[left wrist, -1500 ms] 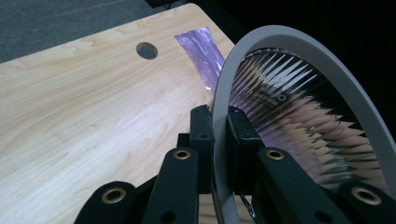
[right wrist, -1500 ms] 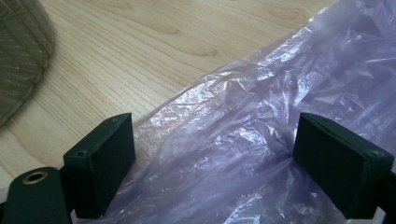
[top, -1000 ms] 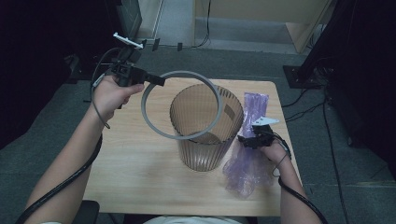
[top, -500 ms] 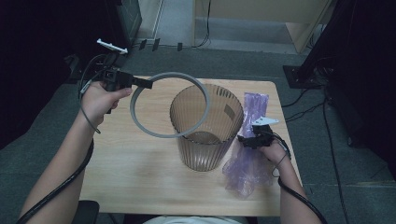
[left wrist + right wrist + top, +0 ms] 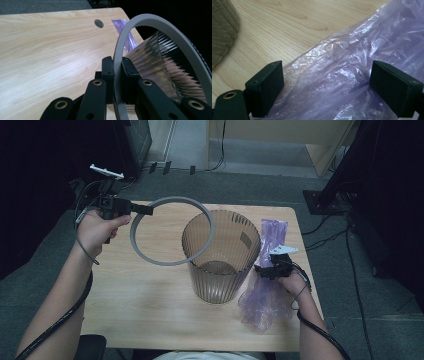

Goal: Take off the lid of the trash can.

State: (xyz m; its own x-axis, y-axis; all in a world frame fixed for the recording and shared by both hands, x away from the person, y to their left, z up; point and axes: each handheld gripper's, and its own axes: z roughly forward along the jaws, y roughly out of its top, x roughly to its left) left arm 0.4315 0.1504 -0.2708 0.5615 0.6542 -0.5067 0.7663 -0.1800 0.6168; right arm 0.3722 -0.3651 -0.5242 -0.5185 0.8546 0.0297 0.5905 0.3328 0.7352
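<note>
Ring (image 5: 172, 231) hangs tilted, edge pinched tight in the left claw (image 5: 148, 210), reaching away toward the ribbed bin (image 5: 221, 256); right claw (image 5: 264, 269) gapes wide over purple bag (image 5: 265, 295).

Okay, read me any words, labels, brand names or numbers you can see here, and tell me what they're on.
No readable text.
Ribbed bin: a dark rectangular patch, maybe a label, on its wall, too small and blurred to read.
Grey ring, purple plastic bag, wooden table: nothing printed that can be made out.
</note>
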